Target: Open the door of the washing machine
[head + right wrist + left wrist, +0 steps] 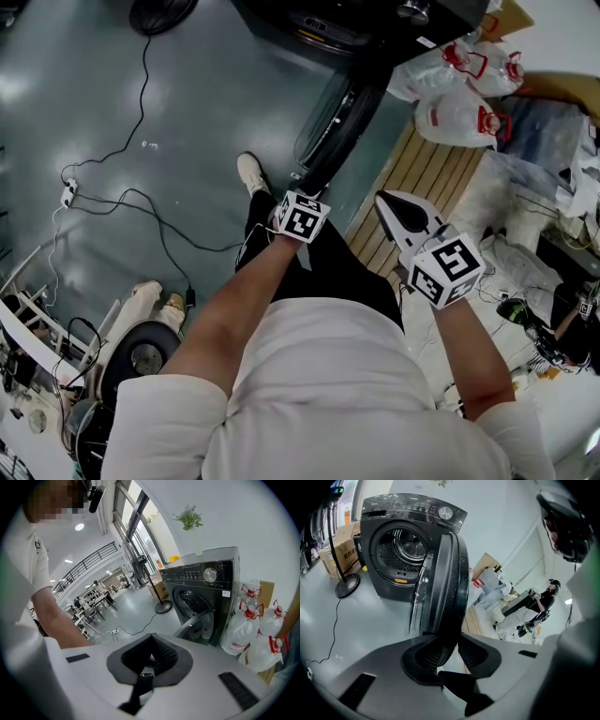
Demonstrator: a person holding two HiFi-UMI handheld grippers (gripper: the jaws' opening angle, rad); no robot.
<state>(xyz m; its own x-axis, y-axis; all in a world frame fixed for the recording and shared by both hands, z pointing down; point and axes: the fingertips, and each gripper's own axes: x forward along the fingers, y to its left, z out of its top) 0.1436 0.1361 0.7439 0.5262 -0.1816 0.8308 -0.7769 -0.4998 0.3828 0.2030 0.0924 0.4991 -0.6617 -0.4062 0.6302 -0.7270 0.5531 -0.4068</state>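
The dark grey washing machine (393, 531) stands with its round door (445, 583) swung wide, edge-on to me, and the steel drum (405, 548) showing. My left gripper (457, 641) has the door's lower rim between its pads and grips it. In the head view the door (333, 122) hangs out from the machine (356, 28), and the left gripper (302, 187) reaches its near end. My right gripper (408, 220) hangs apart to the right over the slats. Its jaws (151, 641) are shut on nothing and point toward the machine (201, 588).
White tied bags (464, 103) and a wooden slat pallet (422, 178) lie right of the machine. A fan stand's round base (347, 585), cardboard boxes (340, 555) and a black cable (141, 202) are at the left. My shoe (251, 173) is below the door.
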